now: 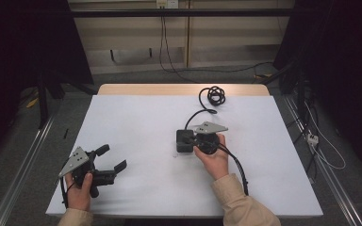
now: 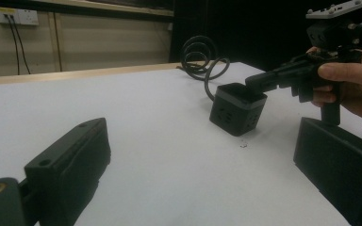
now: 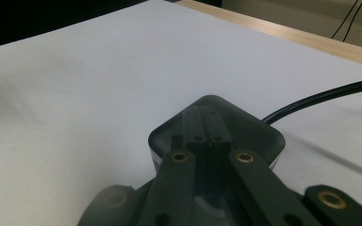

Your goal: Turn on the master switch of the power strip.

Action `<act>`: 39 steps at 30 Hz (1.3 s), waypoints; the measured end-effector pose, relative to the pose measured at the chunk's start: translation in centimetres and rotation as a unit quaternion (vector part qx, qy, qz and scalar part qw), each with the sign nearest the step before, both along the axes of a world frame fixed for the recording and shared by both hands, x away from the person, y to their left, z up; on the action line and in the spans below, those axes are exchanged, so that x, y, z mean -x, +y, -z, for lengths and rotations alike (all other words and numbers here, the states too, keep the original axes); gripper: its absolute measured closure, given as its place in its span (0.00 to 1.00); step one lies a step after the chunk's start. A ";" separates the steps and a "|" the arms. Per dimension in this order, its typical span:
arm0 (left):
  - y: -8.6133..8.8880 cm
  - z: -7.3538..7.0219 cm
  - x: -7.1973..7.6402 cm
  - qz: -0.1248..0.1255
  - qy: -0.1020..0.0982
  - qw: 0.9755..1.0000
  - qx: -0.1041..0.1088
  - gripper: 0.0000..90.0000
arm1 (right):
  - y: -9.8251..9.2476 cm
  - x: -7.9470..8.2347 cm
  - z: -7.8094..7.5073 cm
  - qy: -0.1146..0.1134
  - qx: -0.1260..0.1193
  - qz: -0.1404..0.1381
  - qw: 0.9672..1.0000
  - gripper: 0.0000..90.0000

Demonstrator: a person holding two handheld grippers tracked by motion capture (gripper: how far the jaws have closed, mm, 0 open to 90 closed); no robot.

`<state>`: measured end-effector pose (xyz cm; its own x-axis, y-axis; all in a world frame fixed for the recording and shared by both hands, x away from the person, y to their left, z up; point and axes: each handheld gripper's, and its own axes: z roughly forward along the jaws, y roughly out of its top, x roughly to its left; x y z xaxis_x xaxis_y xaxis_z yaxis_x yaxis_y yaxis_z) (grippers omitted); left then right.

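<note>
High view: right claw (image 1: 197, 140) closed, tips resting on top of the black socket cube (image 1: 185, 141) in the middle of the bench (image 1: 136, 117); cord (image 1: 194, 114) running from the cube away from the claw to a coil (image 1: 215, 96) at the far edge. Left claw (image 1: 107, 165) open, holding nothing, well apart from the cube, parked near the front edge.

Left gripper view: own jaws spread wide, bare bench between them. Beyond them, the cube (image 2: 238, 109) standing slightly tilted, with the right claw (image 2: 257, 84) pressed together at its top rim, nothing visibly gripped between the pads. Coil (image 2: 200, 59) just behind the cube.

Right gripper view: jaws shut side by side, straight over the cube's top face (image 3: 217, 129), cord (image 3: 323, 98) leaving to the right.

Probable step: pressing or steadying the cube from above. Best done by pushing straight down through the centre of the top face, not at the rim, to keep the cube from tipping. Worth bringing the idle left claw beside the cube as a brace, clear of the cord, to avoid dragging the coil.
</note>
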<state>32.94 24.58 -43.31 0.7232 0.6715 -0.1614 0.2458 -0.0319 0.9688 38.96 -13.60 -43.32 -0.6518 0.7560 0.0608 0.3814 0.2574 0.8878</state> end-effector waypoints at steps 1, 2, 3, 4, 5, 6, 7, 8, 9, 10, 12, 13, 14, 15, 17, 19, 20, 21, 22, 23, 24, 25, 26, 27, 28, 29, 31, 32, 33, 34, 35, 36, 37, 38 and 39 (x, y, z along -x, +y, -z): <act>0.0 0.0 0.0 -0.002 0.001 1.000 0.002 0.05 | 0.0 0.0 0.0 0.002 -0.002 0.000 1.000 1.00; 0.1 0.0 0.1 -0.001 0.001 1.000 0.000 0.05 | 0.0 -0.1 0.1 0.003 -0.002 -0.001 1.000 1.00; 0.2 0.0 0.1 -0.001 0.001 1.000 -0.003 0.05 | 0.0 0.0 0.1 0.004 -0.003 0.000 1.000 1.00; 0.2 0.0 0.1 -0.002 0.001 1.000 -0.002 0.05 | 0.0 0.0 0.1 0.004 -0.002 0.000 1.000 1.00; 0.2 0.0 0.2 -0.004 0.002 1.000 0.001 0.05 | 0.0 0.0 0.0 0.003 0.000 0.000 1.000 1.00; 0.3 0.0 0.2 -0.004 0.002 1.000 0.002 0.05 | 0.0 0.0 0.0 0.003 0.000 0.001 1.000 1.00; 0.3 0.0 0.2 -0.005 0.001 1.000 0.001 0.05 | 0.0 0.0 0.1 0.003 -0.001 0.000 1.000 1.00; 0.4 0.0 0.3 -0.005 0.001 1.000 0.001 0.05 | 0.0 0.0 0.0 0.003 -0.001 0.000 1.000 1.00; 0.4 0.0 0.3 -0.004 0.001 1.000 0.000 0.05 | 0.0 0.0 0.0 0.003 0.000 0.000 1.000 1.00; 0.4 0.0 0.3 -0.004 0.001 1.000 -0.001 0.05 | 0.0 0.0 0.0 0.004 -0.001 0.000 1.000 1.00; 0.4 0.0 0.3 -0.005 0.002 1.000 0.001 0.05 | -0.1 -0.1 0.1 0.007 -0.005 -0.001 1.000 1.00; 0.5 0.0 0.3 -0.005 0.001 1.000 0.001 0.05 | -0.1 -0.1 0.1 0.006 -0.006 0.000 1.000 1.00; 0.5 0.0 0.3 -0.005 0.001 1.000 0.002 0.05 | -0.1 -0.1 0.1 0.006 -0.005 0.000 1.000 1.00; 0.4 0.1 0.3 -0.005 0.002 1.000 0.004 0.05 | -0.1 -0.1 0.1 0.005 -0.004 -0.001 1.000 1.00; 0.4 0.1 0.2 -0.004 0.003 1.000 0.001 0.05 | -0.1 -0.1 0.1 0.005 -0.005 0.000 1.000 1.00; 0.3 0.1 0.2 -0.002 0.002 1.000 0.000 0.05 | -0.1 -0.1 0.1 0.003 -0.004 -0.001 1.000 1.00; 0.3 0.1 0.2 -0.002 0.001 1.000 0.001 0.05 | -0.1 -0.1 0.1 0.003 -0.004 -0.002 1.000 1.00; 0.3 0.1 0.2 -0.002 0.002 1.000 0.001 0.05 | -0.1 -0.1 0.1 0.003 -0.005 -0.002 1.000 1.00; 0.2 0.1 0.1 -0.003 0.003 1.000 0.002 0.04 | -0.1 -0.1 0.1 0.003 -0.005 -0.004 1.000 1.00; 0.2 0.1 0.1 -0.003 0.004 1.000 0.002 0.05 | -0.1 -0.1 0.1 -0.002 0.000 -0.008 1.000 1.00; 0.3 0.1 0.1 -0.002 0.004 1.000 0.002 0.04 | -0.2 -0.1 0.1 -0.006 0.003 -0.012 1.000 1.00; 0.3 0.1 0.0 -0.002 0.004 1.000 0.002 0.04 | -0.2 -0.1 0.1 -0.006 -0.002 -0.012 1.000 1.00; 0.3 0.1 0.0 -0.002 0.004 1.000 0.003 0.05 | -0.3 -0.1 0.0 -0.004 -0.004 -0.013 1.000 1.00; 0.2 0.1 0.0 -0.002 0.004 1.000 0.004 0.05 | -0.3 -0.1 -0.1 -0.005 0.001 -0.014 1.000 1.00; 0.2 0.1 -0.1 0.000 0.004 1.000 0.003 0.04 | -0.4 -0.1 -0.1 -0.004 0.001 -0.012 1.000 1.00; 0.2 0.2 -0.1 0.000 0.005 1.000 0.002 0.04 | -0.5 -0.1 -0.1 -0.001 -0.003 -0.017 1.000 0.96; 0.1 0.2 -0.2 0.001 0.004 1.000 0.003 0.04 | -0.5 0.0 -0.2 -0.002 0.004 -0.014 1.000 0.87; 0.1 0.1 -0.2 0.001 0.006 1.000 0.002 0.04 | -0.6 0.1 -0.3 -0.001 0.001 -0.011 1.000 0.82; 0.1 0.1 -0.2 0.001 0.006 1.000 0.002 0.05 | -0.7 0.1 -0.4 -0.001 -0.007 -0.015 1.000 0.80; 0.1 0.1 -0.2 0.001 0.006 1.000 0.003 0.04 | -0.9 0.2 -0.6 0.001 -0.013 -0.017 1.000 0.76; 0.0 0.2 -0.2 0.002 0.005 1.000 0.003 0.04 | -1.0 0.3 -0.7 0.002 -0.017 -0.015 1.000 0.69; 0.1 0.2 -0.2 0.003 0.006 1.000 0.002 0.04 | -1.2 0.4 -1.0 0.006 -0.021 -0.013 1.000 0.64; 0.1 0.2 -0.2 0.003 0.006 1.000 0.002 0.04 | -1.4 0.5 -1.1 0.007 -0.025 -0.014 1.000 0.62; 0.1 0.2 -0.2 0.002 0.007 1.000 0.002 0.04 | -1.6 0.6 -1.1 0.009 -0.029 -0.013 0.999 0.59; 0.1 0.2 -0.2 0.002 0.007 1.000 0.003 0.04 | -1.7 0.7 -1.1 0.010 -0.031 -0.011 0.999 0.54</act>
